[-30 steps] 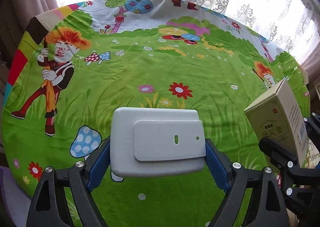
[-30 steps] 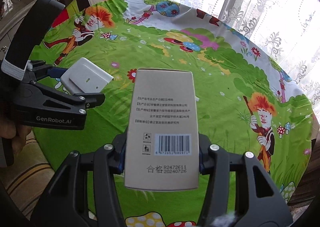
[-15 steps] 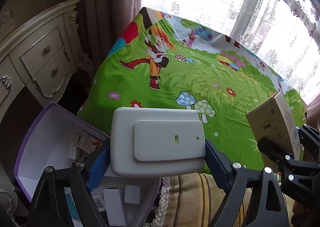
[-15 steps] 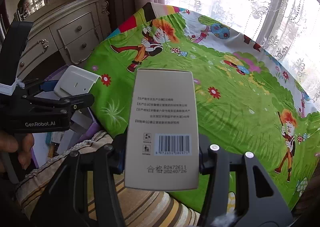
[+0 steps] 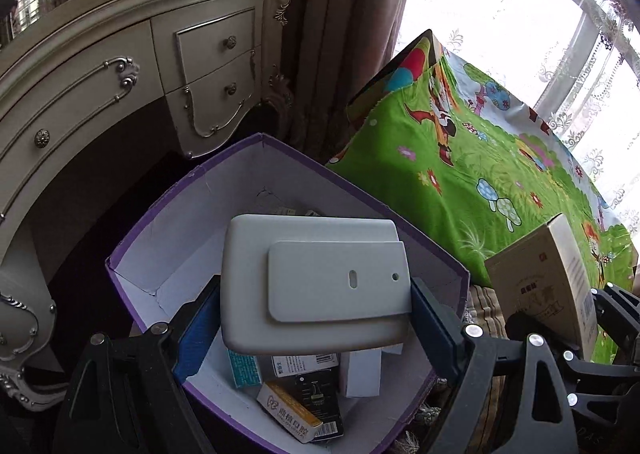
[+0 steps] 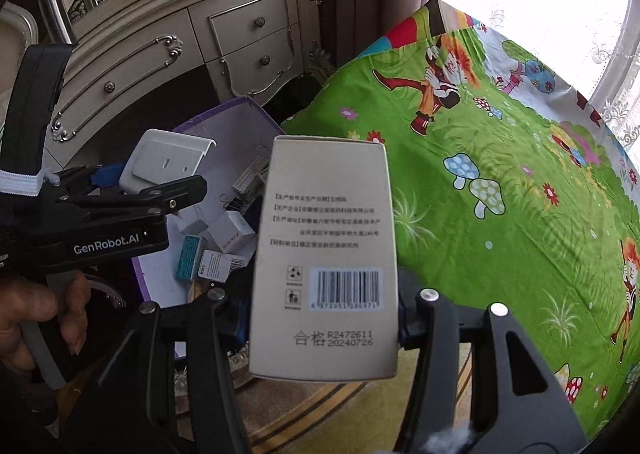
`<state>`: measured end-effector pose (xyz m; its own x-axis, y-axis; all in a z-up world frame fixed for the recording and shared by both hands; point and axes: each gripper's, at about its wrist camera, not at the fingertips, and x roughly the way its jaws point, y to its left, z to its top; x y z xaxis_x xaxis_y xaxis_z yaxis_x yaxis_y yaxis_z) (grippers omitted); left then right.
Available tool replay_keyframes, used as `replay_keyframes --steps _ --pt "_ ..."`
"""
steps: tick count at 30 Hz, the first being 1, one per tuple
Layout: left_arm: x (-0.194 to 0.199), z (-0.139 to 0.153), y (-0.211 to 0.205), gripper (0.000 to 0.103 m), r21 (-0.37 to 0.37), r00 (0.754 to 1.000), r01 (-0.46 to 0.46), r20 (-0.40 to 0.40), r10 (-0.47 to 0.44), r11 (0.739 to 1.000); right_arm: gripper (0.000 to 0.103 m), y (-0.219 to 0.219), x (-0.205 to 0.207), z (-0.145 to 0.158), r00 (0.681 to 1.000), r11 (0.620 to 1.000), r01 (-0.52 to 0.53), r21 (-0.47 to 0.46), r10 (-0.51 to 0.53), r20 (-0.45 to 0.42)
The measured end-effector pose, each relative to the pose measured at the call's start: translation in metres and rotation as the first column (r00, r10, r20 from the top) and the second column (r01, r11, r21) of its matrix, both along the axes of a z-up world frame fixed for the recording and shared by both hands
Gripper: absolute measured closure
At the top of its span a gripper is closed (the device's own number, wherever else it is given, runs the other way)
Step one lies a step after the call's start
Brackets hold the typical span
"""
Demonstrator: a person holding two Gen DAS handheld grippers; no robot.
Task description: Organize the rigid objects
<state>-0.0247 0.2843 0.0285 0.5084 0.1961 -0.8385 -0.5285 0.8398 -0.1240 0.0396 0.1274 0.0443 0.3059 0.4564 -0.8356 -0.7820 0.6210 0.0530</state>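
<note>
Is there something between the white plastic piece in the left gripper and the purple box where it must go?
Nothing visible blocks it. The white plastic piece, held in the left gripper, hangs over the open purple box. The box has no lid on it. Small cartons already lie on its floor, with bare floor beside them.

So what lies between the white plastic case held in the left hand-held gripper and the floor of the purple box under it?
Left wrist view: only air, then small cartons lying loose on the purple box floor beneath the white plastic case.
</note>
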Motion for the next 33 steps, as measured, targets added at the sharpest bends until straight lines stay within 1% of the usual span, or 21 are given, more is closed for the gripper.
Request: replay_keyframes --steps 5,11,13,14,15,19,22,26,29,33 --pt "-0.015 -0.007 0.017 0.015 -0.012 0.999 -0.045 -0.014 0.045 0.999 0.047 0.019 -0.011 -0.014 0.999 1.0 -0.016 -0.015 0.016 -0.038" --pt "-0.02 -0.017 0.028 0.014 -0.018 0.995 -0.086 -0.047 0.085 0.996 0.047 0.027 -0.011 -0.023 0.999 0.999 -0.001 -0.036 -0.001 -0.039" --pt "-0.021 -0.019 0.029 0.014 -0.019 0.994 -0.091 -0.057 0.09 0.996 0.04 0.027 -0.011 -0.024 0.999 0.999 0.0 -0.033 -0.002 -0.038" --pt "-0.021 -0.019 0.028 0.013 -0.02 0.994 -0.09 -0.059 0.088 0.996 0.034 0.027 -0.011 -0.024 0.999 0.999 0.004 -0.032 -0.005 -0.035" --pt "-0.021 -0.019 0.026 0.013 -0.021 0.995 -0.087 -0.059 0.086 0.996 0.031 0.026 -0.011 -0.023 0.999 1.0 0.005 -0.029 -0.006 -0.034" --pt "-0.024 -0.015 0.014 0.013 -0.018 0.994 -0.089 -0.07 0.088 0.996 0.023 0.021 -0.012 -0.021 1.0 1.0 0.012 -0.02 -0.013 -0.021" --pt "-0.029 -0.009 -0.004 0.012 0.006 0.994 -0.082 -0.072 0.082 0.997 0.023 0.012 -0.013 -0.018 1.0 1.0 0.025 -0.013 -0.026 -0.017" --pt "-0.039 -0.007 -0.031 0.011 0.062 0.988 -0.106 -0.102 0.112 0.992 0.022 -0.004 -0.015 -0.017 0.999 0.999 0.032 -0.004 -0.032 -0.013" --pt "-0.049 -0.004 -0.045 0.011 0.052 0.985 -0.131 -0.106 0.136 0.99 0.022 -0.019 -0.016 -0.014 0.999 0.999 0.045 0.013 -0.045 -0.006" --pt "-0.056 0.0 -0.064 0.01 0.062 0.982 -0.147 -0.114 0.153 0.987 0.022 -0.038 -0.02 -0.015 0.998 0.998 0.054 0.019 -0.055 0.01"
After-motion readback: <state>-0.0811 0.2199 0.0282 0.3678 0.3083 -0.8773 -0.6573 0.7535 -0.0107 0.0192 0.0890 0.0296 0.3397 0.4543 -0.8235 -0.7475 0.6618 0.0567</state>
